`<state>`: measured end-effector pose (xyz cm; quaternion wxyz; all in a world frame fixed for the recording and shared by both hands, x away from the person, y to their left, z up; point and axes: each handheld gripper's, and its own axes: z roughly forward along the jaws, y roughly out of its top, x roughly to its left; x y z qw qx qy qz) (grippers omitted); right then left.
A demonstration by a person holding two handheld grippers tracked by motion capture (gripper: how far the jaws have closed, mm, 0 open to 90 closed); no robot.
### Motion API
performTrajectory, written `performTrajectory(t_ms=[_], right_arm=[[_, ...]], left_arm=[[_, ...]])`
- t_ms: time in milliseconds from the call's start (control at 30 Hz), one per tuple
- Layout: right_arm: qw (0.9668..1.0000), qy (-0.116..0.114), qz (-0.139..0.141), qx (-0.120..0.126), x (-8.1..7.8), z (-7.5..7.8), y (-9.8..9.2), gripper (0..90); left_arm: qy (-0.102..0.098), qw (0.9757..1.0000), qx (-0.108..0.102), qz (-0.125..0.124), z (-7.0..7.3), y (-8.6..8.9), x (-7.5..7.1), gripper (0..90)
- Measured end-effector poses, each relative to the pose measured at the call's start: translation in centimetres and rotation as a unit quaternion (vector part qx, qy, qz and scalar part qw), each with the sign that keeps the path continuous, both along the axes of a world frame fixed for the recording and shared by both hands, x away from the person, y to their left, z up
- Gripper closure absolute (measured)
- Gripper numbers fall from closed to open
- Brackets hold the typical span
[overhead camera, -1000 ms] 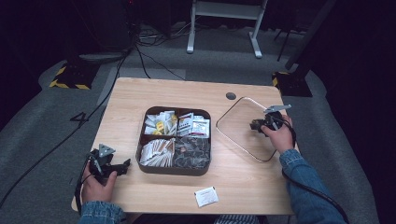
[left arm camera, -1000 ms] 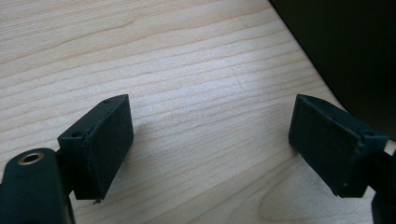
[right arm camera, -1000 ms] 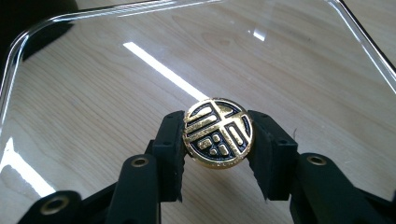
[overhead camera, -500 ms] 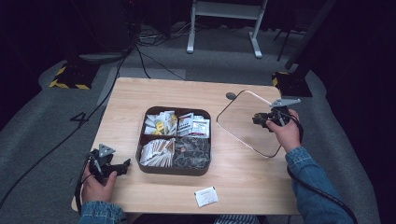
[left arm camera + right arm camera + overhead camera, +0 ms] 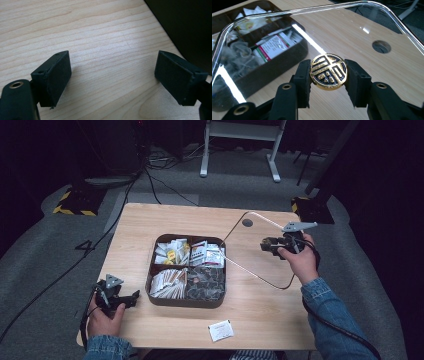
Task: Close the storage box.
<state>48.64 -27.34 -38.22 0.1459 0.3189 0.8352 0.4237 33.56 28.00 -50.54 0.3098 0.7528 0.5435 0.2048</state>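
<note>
Our right hand-held gripper (image 5: 328, 82) clamps the lid (image 5: 240, 245) by its knob (image 5: 328, 71), tilted off the table (image 5: 280, 320). The box (image 5: 186, 301) stands uncovered; our left hand-held gripper (image 5: 112, 77) gapes empty.

We see a white packet (image 5: 220, 330) lying alone on the table (image 5: 150, 222), well apart from both grippers; a round hole (image 5: 247, 222), perhaps for cables, sits near the right gripper.
</note>
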Motion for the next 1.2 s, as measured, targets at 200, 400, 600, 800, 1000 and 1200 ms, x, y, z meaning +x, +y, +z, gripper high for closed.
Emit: performTrajectory(t_ms=[200, 400, 600, 800, 1000, 1200], right_arm=[[0.9995, -0.004, 0.031, 0.000, -0.7, 1.2, 2.6, 58.6], [0.9985, -0.005, 0.054, -0.002, -1.1, 1.9, 5.2, 58.6], [0.9969, -0.003, 0.078, 0.000, -1.4, 2.2, 7.8, 58.6], [0.9947, -0.002, 0.103, 0.000, -1.4, 2.2, 10.2, 58.6], [0.9928, -0.004, 0.120, -0.006, -1.0, 2.5, 12.2, 58.6], [0.9919, -0.006, 0.126, -0.014, -1.0, 2.7, 13.8, 58.5]], left_arm=[[0.000, 1.0000, 0.001, -0.001, 0.0, 0.0, 0.0, 14.3], [0.001, 1.0000, 0.000, -0.001, 0.0, 0.0, 0.0, 14.3], [0.000, 1.0000, 0.001, -0.001, 0.0, 0.0, 0.0, 14.4], [0.000, 1.0000, 0.000, 0.000, 0.0, 0.0, 0.0, 14.4], [0.000, 1.0000, 0.001, -0.001, 0.0, 0.0, 0.0, 14.4], [0.001, 1.0000, 0.000, 0.000, 0.0, 0.0, 0.0, 14.3]])
